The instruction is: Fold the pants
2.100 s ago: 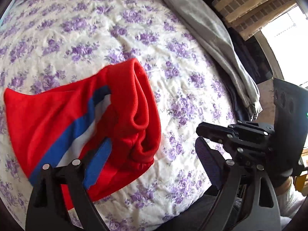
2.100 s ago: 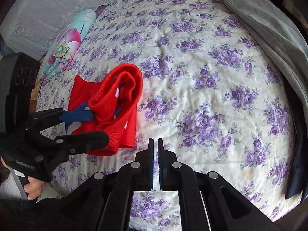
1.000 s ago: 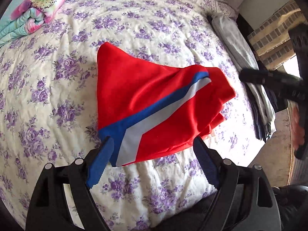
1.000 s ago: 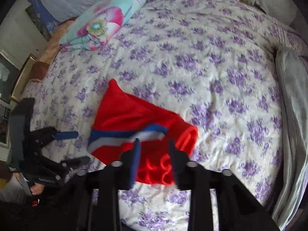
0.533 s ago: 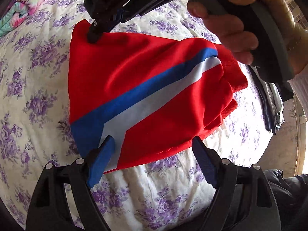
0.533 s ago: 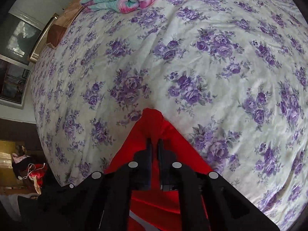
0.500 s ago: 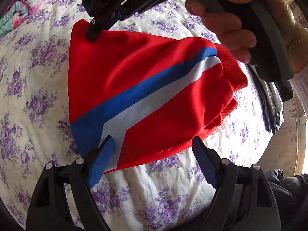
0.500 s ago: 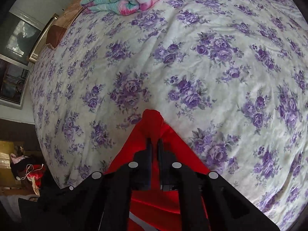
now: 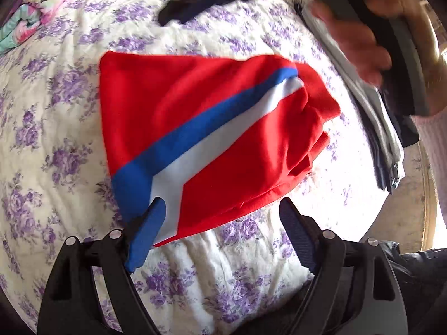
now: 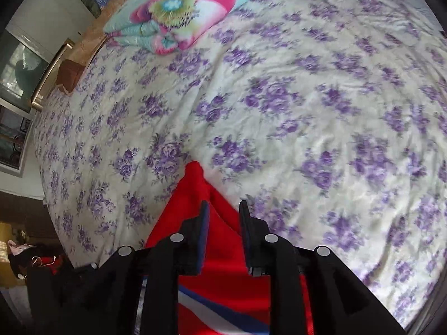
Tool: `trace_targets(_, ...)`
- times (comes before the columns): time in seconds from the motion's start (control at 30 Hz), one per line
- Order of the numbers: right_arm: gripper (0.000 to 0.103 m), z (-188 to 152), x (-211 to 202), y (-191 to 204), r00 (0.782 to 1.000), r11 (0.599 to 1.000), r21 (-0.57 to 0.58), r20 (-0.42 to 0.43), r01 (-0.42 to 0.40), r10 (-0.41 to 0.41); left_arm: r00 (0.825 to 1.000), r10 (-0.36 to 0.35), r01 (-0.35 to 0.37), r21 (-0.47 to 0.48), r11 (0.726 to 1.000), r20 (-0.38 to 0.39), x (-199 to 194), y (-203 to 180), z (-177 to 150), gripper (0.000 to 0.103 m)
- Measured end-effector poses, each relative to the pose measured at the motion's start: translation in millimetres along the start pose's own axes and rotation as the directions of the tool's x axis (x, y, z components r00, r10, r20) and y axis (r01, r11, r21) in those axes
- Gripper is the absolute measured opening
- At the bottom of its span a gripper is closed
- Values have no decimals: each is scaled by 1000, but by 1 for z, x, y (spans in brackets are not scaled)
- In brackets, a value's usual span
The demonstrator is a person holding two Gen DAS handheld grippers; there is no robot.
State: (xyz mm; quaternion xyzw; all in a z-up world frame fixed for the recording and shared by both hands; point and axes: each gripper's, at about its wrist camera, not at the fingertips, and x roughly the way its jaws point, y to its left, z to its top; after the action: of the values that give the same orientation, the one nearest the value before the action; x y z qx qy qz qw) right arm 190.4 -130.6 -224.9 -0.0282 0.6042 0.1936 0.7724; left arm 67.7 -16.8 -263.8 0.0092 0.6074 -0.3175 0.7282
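Observation:
Red pants [image 9: 212, 111] with a blue and white stripe lie folded on the floral bedspread [image 9: 56, 111]. My left gripper [image 9: 223, 231] hangs open over their near edge, the pads not pressing on the cloth. A person's hand [image 9: 349, 36] holds the other tool, blurred, above the pants' far side. In the right wrist view my right gripper [image 10: 223, 212] is opening just behind the pants' far corner [image 10: 195, 173]. Red cloth shows in the gap beneath its pads, and neither pad grips it.
A folded flowery quilt [image 10: 178, 8] lies at the far left of the bed. Grey and dark garments [image 9: 374, 128] hang along the bed's right edge. A framed glass door [image 10: 19, 72] and floor clutter stand past the bed's left side.
The right gripper was shut on the pants' far corner; its jaws have come apart and it has drawn back off the cloth. The corner now lies on the bedspread. The left gripper sank slightly.

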Motion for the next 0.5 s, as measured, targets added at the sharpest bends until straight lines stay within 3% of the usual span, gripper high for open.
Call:
trace_targets(0.13, 22, -60, -45, -22, 998, 999, 41, 55, 25, -27, 996, 1, 8, -94, 996, 92, -44, 28, -2, 81)
trace_targets(0.23, 22, -107, -44, -34, 991, 989, 100, 69, 106, -113, 992, 55, -36, -163, 986, 113, -59, 54, -1, 81)
trace_targets(0.37, 22, -152, 15, -54, 986, 970, 174, -39, 169, -165, 993, 105, -90, -240, 967, 51, -46, 80, 1, 81)
trace_targets(0.43, 22, -161, 16, -50, 978, 968, 157, 42, 194, -202, 989, 147, -146, -250, 957, -14, -28, 87, 1, 81)
trace_targets(0.5, 23, -159, 8, -41, 973, 965, 134, 29, 225, -231, 987, 143, -155, -261, 953, -67, -11, 90, -1, 81)
